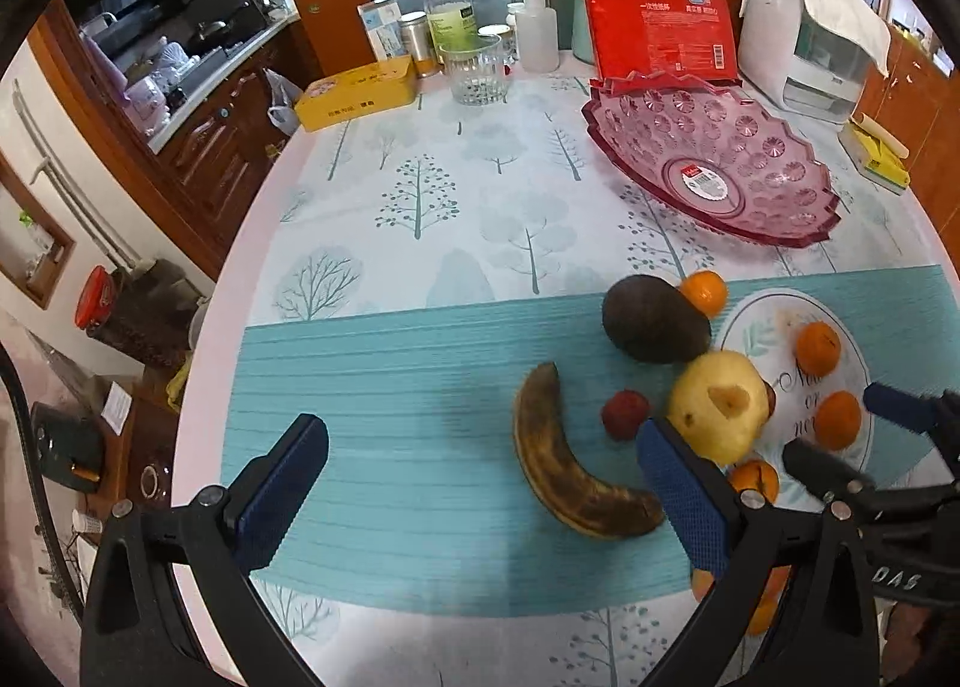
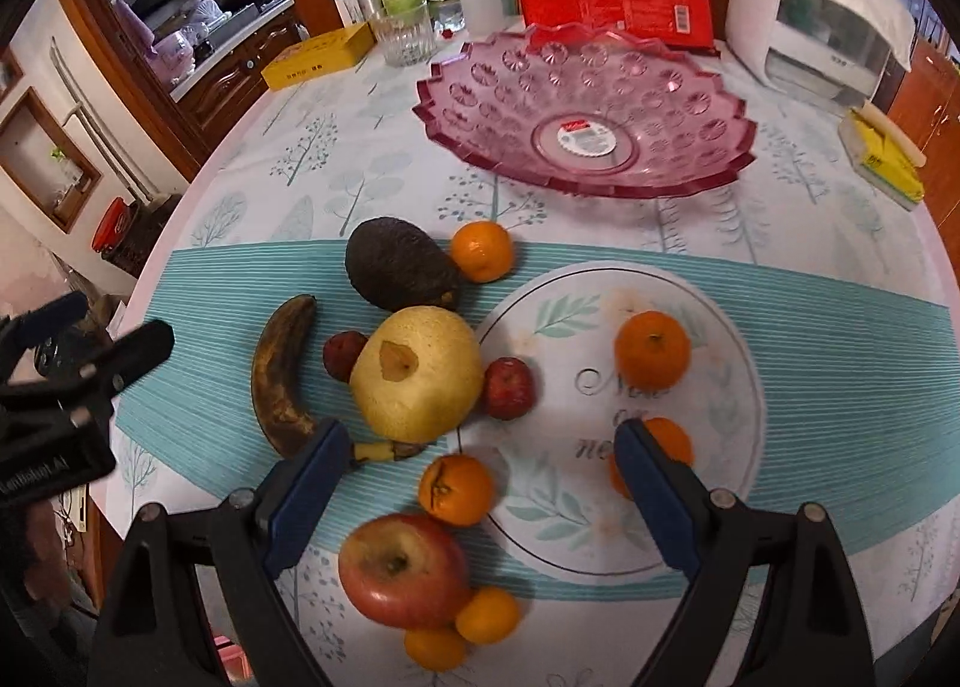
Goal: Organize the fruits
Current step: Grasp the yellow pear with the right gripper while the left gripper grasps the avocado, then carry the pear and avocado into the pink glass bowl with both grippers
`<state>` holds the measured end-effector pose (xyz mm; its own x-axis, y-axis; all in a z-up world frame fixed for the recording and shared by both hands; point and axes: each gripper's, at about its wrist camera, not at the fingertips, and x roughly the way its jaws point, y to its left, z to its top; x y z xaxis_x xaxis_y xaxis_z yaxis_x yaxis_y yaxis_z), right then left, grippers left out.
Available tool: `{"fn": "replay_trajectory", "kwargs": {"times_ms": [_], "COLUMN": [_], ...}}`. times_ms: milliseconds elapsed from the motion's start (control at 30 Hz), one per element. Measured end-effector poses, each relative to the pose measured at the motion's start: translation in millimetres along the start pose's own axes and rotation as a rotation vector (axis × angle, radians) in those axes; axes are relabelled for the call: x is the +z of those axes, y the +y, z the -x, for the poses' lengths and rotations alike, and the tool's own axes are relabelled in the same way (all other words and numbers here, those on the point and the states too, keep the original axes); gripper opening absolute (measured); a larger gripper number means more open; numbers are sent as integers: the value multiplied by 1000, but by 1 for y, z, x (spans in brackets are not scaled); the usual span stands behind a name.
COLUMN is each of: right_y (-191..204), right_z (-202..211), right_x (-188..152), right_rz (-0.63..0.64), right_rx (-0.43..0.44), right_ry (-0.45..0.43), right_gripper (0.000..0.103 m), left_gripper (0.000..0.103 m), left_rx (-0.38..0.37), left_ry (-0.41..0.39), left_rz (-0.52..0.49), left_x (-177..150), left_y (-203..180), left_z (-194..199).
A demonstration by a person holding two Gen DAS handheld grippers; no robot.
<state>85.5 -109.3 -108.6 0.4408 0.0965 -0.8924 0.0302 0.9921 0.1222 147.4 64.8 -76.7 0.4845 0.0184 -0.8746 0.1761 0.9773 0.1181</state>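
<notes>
Pink glass bowl (image 2: pixel 585 117) stands empty, all fruit on the counter (image 2: pixel 810 339) before it; both tools, left tool (image 1: pixel 483 486) and right tool (image 2: pixel 480 486), gape unladen; sorting unstarted; next, close on one fruit.

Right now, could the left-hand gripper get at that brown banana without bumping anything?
Probably yes. The left gripper is open, and the banana lies flat just ahead between its fingers, with bare tablecloth on its left. Only its stem end sits close to the yellow pear, so some care there.
</notes>
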Motion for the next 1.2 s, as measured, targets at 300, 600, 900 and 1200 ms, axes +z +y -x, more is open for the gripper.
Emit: {"fn": "replay_trajectory", "kwargs": {"times_ms": [300, 600, 900, 1200], "right_y": [29, 49, 35, -6], "right_z": [-32, -72, -64, -44], "right_x": [13, 10, 11, 25], "right_rz": [110, 215, 173, 16], "right_rx": [-10, -70, -62, -84], "right_ry": [-10, 46, -3, -73], "right_gripper": [91, 87, 73, 73], "left_gripper": [102, 102, 102, 102], "left_rx": [-60, -87, -134, -239], "left_ry": [49, 103, 142, 186], "left_rz": [-13, -22, -57, -99], "left_x": [26, 35, 37, 49], "left_y": [7, 6, -10, -47], "left_z": [-39, -70, -89, -111]}}
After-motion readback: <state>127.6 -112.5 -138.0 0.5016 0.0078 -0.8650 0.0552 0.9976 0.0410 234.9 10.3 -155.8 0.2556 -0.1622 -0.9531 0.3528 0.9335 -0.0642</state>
